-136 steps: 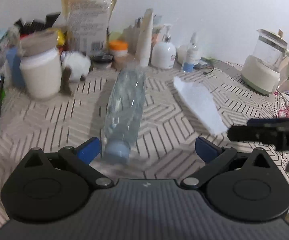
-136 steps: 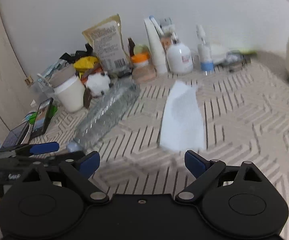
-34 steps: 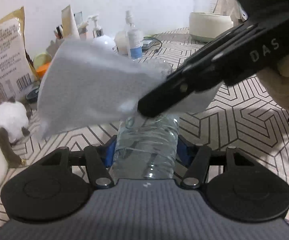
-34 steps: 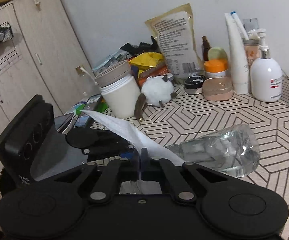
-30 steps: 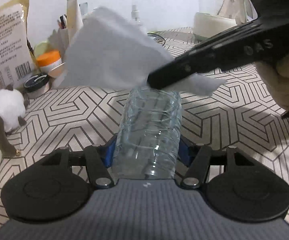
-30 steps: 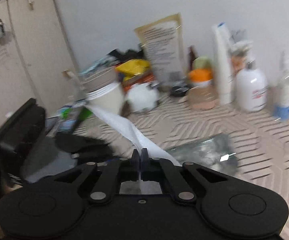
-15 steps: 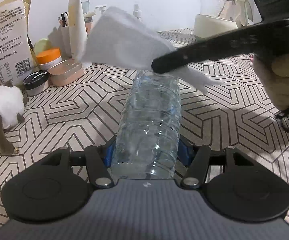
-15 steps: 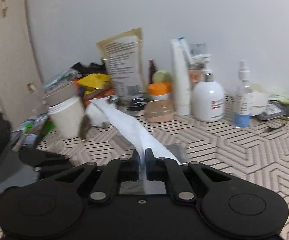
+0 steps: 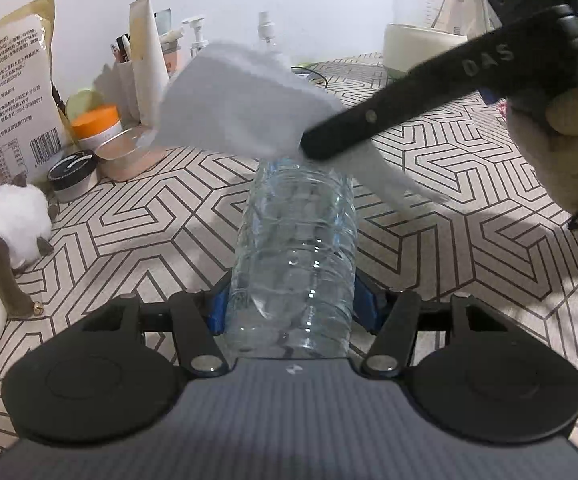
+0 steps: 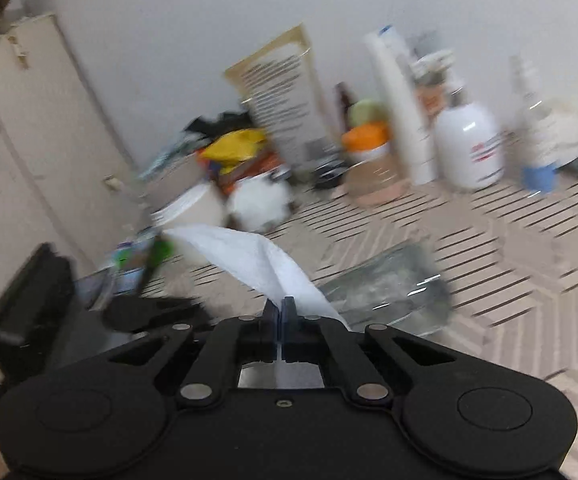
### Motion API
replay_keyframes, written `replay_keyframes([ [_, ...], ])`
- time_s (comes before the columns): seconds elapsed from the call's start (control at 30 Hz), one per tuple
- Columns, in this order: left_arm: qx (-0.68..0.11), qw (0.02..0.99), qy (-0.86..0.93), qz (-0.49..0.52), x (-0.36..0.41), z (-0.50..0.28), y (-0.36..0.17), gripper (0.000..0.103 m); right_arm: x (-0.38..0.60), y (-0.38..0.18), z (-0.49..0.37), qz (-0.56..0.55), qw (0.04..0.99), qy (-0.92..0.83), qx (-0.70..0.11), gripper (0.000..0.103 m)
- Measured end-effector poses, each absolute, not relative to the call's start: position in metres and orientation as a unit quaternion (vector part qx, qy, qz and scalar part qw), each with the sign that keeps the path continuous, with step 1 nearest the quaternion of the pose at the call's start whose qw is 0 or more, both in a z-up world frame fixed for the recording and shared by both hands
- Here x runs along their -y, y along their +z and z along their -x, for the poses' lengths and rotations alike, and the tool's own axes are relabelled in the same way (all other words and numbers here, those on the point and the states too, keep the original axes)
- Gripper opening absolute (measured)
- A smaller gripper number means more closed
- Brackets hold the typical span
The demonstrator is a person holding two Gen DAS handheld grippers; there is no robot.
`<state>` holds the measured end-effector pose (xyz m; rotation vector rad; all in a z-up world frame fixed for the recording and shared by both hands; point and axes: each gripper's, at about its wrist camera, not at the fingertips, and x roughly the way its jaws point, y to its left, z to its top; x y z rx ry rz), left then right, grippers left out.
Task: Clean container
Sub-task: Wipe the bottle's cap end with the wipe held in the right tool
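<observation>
On the patterned tabletop (image 9: 469, 240), your left gripper (image 9: 291, 308) points forward and downward, its blue pads pressed against both sides of the clear plastic bottle (image 9: 295, 248). That bottle lies lengthwise along the gripper's line, its near end between the pads and its far end extending away over the table surface.

Your right gripper (image 9: 309, 148) enters the left wrist view from the upper right, held by a gloved hand (image 9: 569, 144), and reaches diagonally across and above the far end of the bottle. Its jaws are closed flat on a white tissue (image 9: 241, 104), and the right wrist view confirms the sheet pinched between the two fingers. The tissue fans out to the left of the fingertips and trails a narrower tail to the right; it hangs over the bottle's far end. Whether it touches the plastic cannot be determined. The right wrist view is blurred.

Note the surrounding items, from largest to smallest:
- A pale cabinet (image 10: 29, 152) stands at the left.
- A printed bag (image 9: 7, 88) leans against the wall.
- A glass kettle (image 9: 425, 20) stands at the far right, behind your right gripper.
- A white pump bottle (image 10: 469, 144) stands among tubes and sprays by the wall.
- An orange-lidded jar (image 9: 97, 128) sits beside the bag.
- A small fluffy toy (image 9: 13, 220) sits left of the bottle, well apart.
</observation>
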<state>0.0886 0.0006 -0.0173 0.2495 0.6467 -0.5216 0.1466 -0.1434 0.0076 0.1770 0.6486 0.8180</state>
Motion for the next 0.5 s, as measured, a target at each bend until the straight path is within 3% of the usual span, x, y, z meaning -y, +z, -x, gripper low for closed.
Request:
replay_keyframes([
  [0.13, -0.315, 0.908, -0.250, -0.118, -0.002, -0.089, -0.017, 0.059, 0.152, 0.011, -0.148, -0.072, 0.894, 0.335, -0.290, 0.000],
  [0.23, -0.316, 0.908, -0.250, -0.117, -0.002, -0.090, -0.017, 0.059, 0.153, 0.013, -0.146, -0.058, 0.909, 0.308, -0.276, 0.008],
  [0.4, -0.317, 0.907, -0.253, -0.112, -0.003, -0.091, -0.018, 0.059, 0.143, 0.015, -0.139, -0.027, 0.907, 0.330, -0.261, 0.011],
  [0.43, -0.318, 0.907, -0.253, -0.110, -0.003, -0.092, -0.018, 0.059, 0.141, 0.014, -0.139, -0.032, 0.898, 0.348, -0.268, 0.015],
  [0.5, -0.321, 0.907, -0.254, -0.105, -0.004, -0.092, -0.018, 0.059, 0.138, 0.014, -0.141, -0.054, 0.874, 0.390, -0.285, 0.036],
])
